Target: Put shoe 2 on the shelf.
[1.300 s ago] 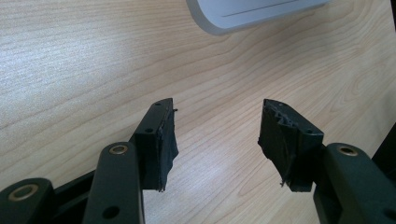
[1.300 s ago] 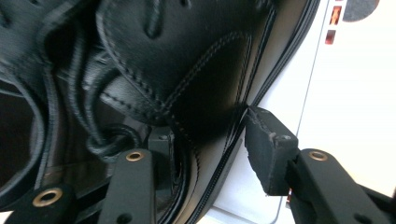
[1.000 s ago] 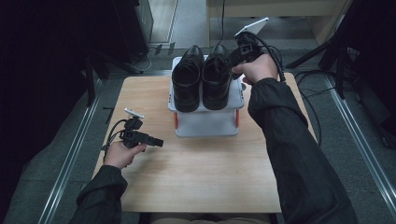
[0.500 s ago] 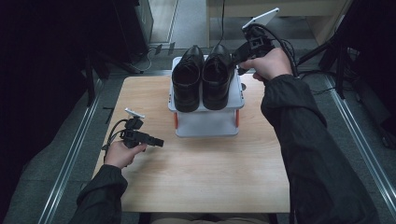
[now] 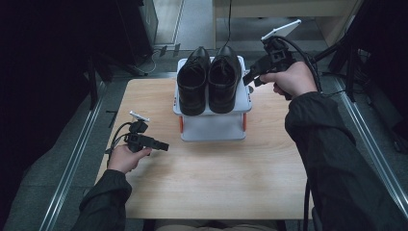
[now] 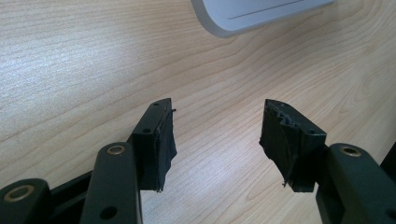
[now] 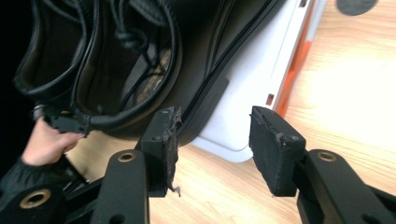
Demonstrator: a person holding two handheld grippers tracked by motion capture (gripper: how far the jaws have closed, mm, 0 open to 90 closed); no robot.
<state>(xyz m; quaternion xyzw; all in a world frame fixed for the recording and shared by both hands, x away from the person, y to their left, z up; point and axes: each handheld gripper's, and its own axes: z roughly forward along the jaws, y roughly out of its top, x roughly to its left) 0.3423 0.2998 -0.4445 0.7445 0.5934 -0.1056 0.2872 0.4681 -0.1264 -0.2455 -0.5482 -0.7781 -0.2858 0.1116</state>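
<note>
On the far middle of the wooden worktop [image 5: 211, 178] stands a small white rack [image 5: 214, 126] with orange side pieces, and on its top shelf sit 2 black lace-up shoes side by side, toes pointing away from the person: the left shoe [image 5: 193, 83] and the right shoe [image 5: 224, 79], touching or nearly touching along their inner sides. The right gripper [image 5: 249, 79] hangs just off the rack's right edge, beside the right shoe, its fingers [image 7: 163, 135] spread wide with nothing between them; in the right gripper view they frame the white corner of the rack and the shoe's dark sole edge, close to both, though whether a tip brushes the sole is hard to tell. The left gripper [image 5: 165, 146] is held low over the near-left part of the worktop, well apart from the rack, pointing toward it. Its fingers [image 6: 156, 140] also stand wide and empty, with bare wood grain between them and a rounded white corner of the rack at the top of the left gripper view.
</note>
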